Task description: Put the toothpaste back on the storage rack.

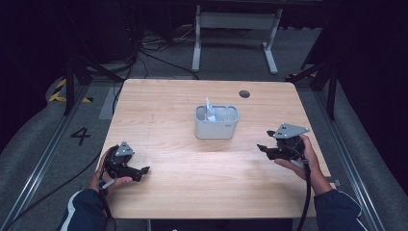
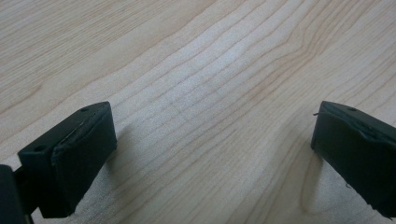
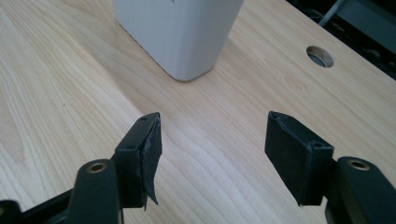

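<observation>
A light grey rectangular container (image 1: 216, 122) stands near the middle of the wooden table (image 1: 183, 187), with a white item sticking up at its back left. Its corner (image 3: 182, 37) fills the top of the right gripper view. My right gripper (image 1: 263, 148) hovers to the container's right, jaws pointing left toward it, open with nothing between them (image 3: 212, 154). My left gripper (image 1: 144, 169) rests low at the table's near left, jaws spread wide over bare wood (image 2: 212, 140), holding nothing.
A round cable hole (image 1: 244, 93) sits in the tabletop at the back right, also visible as the hole (image 3: 320, 56) beyond my right jaws. Beyond the table stands a white desk frame (image 1: 235, 33), with cables on the grey floor.
</observation>
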A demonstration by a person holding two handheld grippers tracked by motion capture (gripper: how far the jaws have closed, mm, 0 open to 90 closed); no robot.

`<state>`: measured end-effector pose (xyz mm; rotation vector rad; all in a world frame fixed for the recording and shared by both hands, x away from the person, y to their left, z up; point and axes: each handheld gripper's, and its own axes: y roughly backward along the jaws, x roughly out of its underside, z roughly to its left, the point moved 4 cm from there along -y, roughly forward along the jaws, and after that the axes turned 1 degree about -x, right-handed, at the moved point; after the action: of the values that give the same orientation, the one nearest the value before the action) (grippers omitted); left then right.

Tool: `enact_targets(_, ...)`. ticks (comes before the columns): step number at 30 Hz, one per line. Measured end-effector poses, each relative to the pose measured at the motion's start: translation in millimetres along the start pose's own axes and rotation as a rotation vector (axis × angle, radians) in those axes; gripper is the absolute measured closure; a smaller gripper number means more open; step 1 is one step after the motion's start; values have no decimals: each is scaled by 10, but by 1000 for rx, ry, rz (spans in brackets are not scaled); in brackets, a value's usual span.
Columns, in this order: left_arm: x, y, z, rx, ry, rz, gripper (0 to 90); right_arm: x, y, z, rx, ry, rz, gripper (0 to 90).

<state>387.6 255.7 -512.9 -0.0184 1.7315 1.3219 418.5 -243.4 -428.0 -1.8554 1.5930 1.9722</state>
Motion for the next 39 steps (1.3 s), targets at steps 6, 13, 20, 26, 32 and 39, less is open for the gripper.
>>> enact_targets(6,1,0,-2,2,2,0,5,171,2,-39,15,-21,38,355)
enact_targets(13,0,0,0,0,0,0,5,381,23,-92,28,-64,64,342)
enact_targets(20,0,-1,0,1,1,-1,5,646,22,-172,27,-128,87,325)
enact_targets(26,0,-1,0,1,1,-1,5,851,22,-227,25,-186,101,307)
enact_targets(32,-2,-3,1,6,1,1,3,1078,60,-265,50,-281,91,256)
enact_targets(39,-1,-2,-2,1,2,-1,5,1258,82,-281,51,-338,86,203)
